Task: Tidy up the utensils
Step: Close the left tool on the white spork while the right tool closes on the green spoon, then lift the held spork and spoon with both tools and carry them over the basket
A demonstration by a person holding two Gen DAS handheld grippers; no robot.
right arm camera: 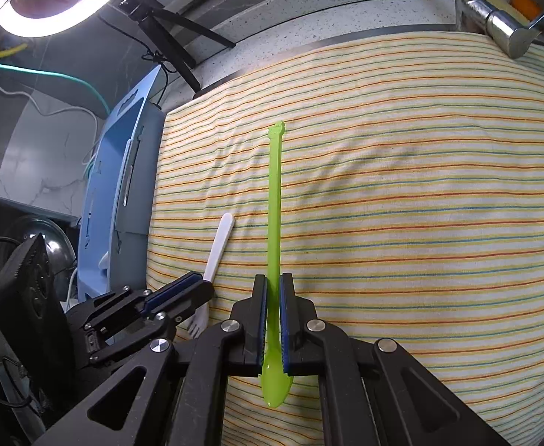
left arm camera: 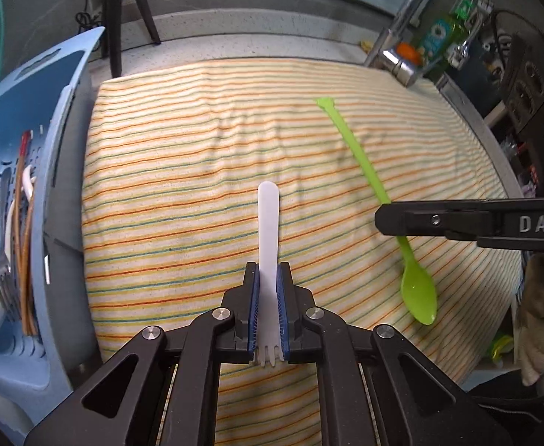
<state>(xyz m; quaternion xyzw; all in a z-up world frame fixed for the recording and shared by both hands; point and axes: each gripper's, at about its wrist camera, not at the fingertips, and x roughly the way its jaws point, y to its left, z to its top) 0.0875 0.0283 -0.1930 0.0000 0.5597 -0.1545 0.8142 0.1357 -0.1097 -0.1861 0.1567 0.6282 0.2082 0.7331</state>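
Note:
My left gripper (left arm camera: 268, 271) is shut on a white plastic fork (left arm camera: 268, 223), tines toward the camera, handle pointing away over the striped cloth (left arm camera: 179, 156). My right gripper (right arm camera: 273, 282) is shut on a long green plastic spoon (right arm camera: 274, 193), bowl near the camera, handle pointing away. In the left wrist view the right gripper (left arm camera: 379, 219) comes in from the right and grips the green spoon (left arm camera: 364, 156). In the right wrist view the left gripper (right arm camera: 207, 284) sits at lower left with the white fork (right arm camera: 220, 245).
A blue utensil basket (left arm camera: 15, 119) stands at the cloth's left edge and holds several utensils (left arm camera: 15, 230); it also shows in the right wrist view (right arm camera: 123, 171). A chrome tap (left arm camera: 401, 63) and bottles stand at the back right. A tripod leg (left arm camera: 114, 18) stands behind.

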